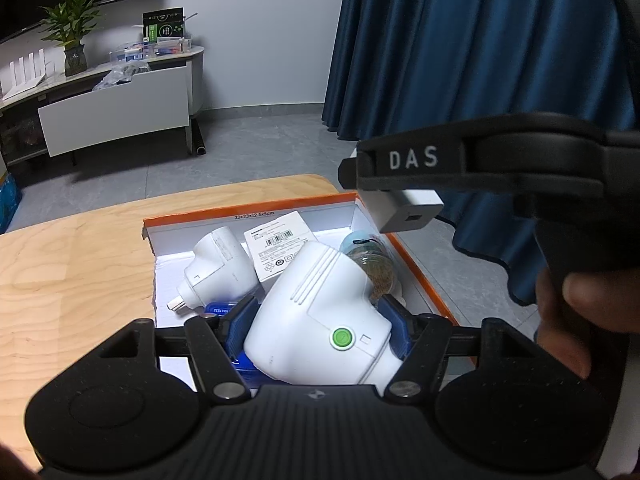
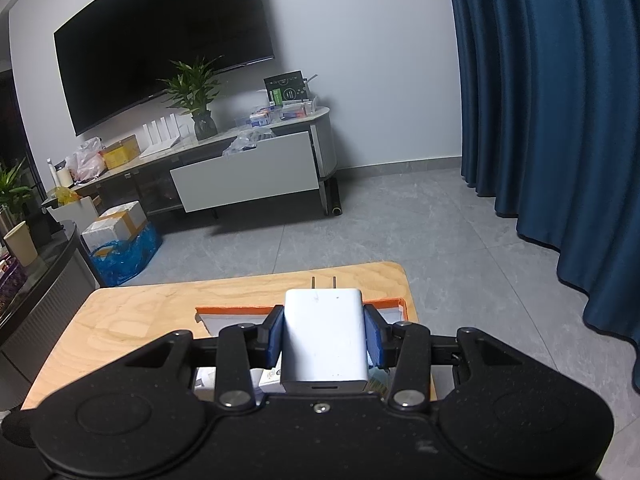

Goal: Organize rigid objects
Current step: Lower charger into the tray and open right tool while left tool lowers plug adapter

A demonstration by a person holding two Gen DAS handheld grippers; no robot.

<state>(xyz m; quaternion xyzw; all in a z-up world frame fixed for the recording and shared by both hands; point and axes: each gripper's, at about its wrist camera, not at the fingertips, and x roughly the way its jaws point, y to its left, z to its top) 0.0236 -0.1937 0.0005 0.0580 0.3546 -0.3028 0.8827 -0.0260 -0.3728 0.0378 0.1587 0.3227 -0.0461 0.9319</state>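
Note:
My left gripper is shut on a large white device with a green button, held just over the orange-rimmed box. The box holds a smaller white plug adapter, a white labelled carton and a glass jar with a teal lid. My right gripper is shut on a white charger block with its two prongs pointing forward, held above the box. In the left wrist view the right gripper and the charger hang over the box's right rear corner.
The box sits on a light wooden table near its far right corner. Beyond are grey floor, a blue curtain, a TV cabinet with a plant and clutter, and a wall TV.

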